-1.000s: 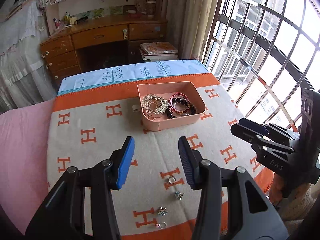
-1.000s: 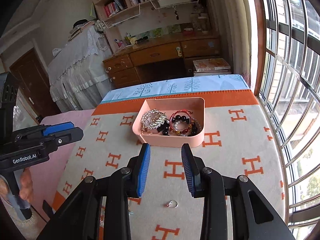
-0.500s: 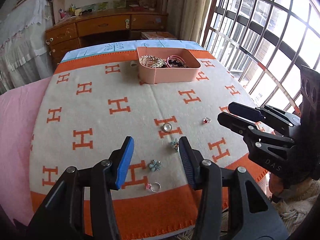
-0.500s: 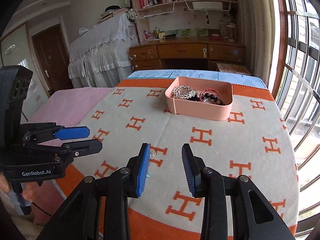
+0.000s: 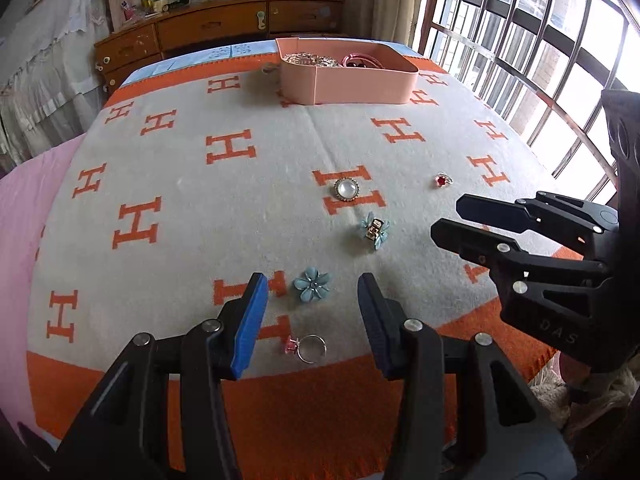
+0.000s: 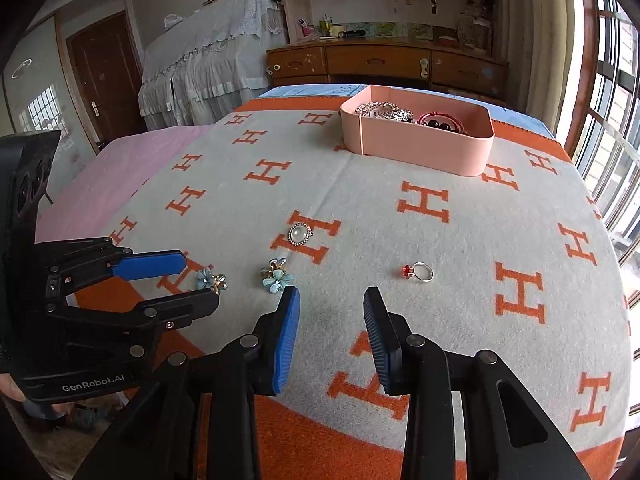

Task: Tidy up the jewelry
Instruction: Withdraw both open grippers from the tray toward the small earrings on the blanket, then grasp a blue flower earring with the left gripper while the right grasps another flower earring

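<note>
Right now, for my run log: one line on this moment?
left tool: open | right tool: open | five rings loose on blanket | pink box: holds bracelets

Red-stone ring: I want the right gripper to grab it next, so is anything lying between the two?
Nothing visible does. The right gripper is open, with bare blanket between it and the red-stone ring. The blue flower piece lies off to its left.

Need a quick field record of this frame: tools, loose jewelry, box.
left tool: open, empty, low over the blanket's near edge
right tool: open, empty
box: pink, far side of blanket, already holds bracelets
loose pieces: pearl brooch, red-stone ring, two blue flower pieces, pink-stone ring
nearest left tool: blue flower and pink-stone ring
nearest right tool: red-stone ring
</note>
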Motion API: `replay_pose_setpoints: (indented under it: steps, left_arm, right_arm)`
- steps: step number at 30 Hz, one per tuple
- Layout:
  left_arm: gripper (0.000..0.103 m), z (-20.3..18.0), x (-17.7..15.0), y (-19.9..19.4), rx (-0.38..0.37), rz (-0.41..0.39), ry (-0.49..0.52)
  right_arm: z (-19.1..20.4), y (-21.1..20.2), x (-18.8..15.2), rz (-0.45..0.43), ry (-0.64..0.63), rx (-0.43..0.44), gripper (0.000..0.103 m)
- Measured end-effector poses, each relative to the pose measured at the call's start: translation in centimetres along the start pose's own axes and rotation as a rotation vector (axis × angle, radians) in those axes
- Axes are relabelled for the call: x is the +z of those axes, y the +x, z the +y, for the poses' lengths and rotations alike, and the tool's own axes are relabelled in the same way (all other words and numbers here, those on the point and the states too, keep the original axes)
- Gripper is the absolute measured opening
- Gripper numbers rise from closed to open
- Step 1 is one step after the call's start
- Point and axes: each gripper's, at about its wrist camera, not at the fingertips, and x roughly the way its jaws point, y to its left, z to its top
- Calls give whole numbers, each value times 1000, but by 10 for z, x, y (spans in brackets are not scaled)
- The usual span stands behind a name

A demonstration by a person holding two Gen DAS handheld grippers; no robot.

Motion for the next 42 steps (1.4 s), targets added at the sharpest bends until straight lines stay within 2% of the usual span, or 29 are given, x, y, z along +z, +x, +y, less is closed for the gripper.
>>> replay_pose_setpoints:
  steps: [5, 7, 9, 14, 29, 38, 40, 42]
  left_arm:
    - [42, 6, -1, 10, -27, 26, -34]
    - [37, 6, -1, 11, -28, 27, -33]
    - [26, 7, -1, 12, -29, 25, -36]
    - [17, 12, 1, 14, -35, 16, -59]
    - [17, 24, 0, 14, -57, -1, -79]
    - [17, 25, -2, 13, -63, -5, -80]
    - [17, 25, -2, 13, -62, -5, -80]
    - [17, 25, -2, 13, -62, -4, -78]
  right_arm:
    - [4, 9, -1, 19, -22, -2, 34]
    - [5, 11, -1, 19, -29, -5, 34]
    - [6, 14, 0, 24, -33, -5, 34]
    - [10, 20, 2, 34, -46, 6, 34]
    - [27, 41, 16, 63, -92, 58, 34]
    - [37, 50, 21, 45, -121, 30, 34]
    - [39, 51, 20, 42, -136, 16, 31]
    - [41, 51, 20, 39, -142, 9, 22]
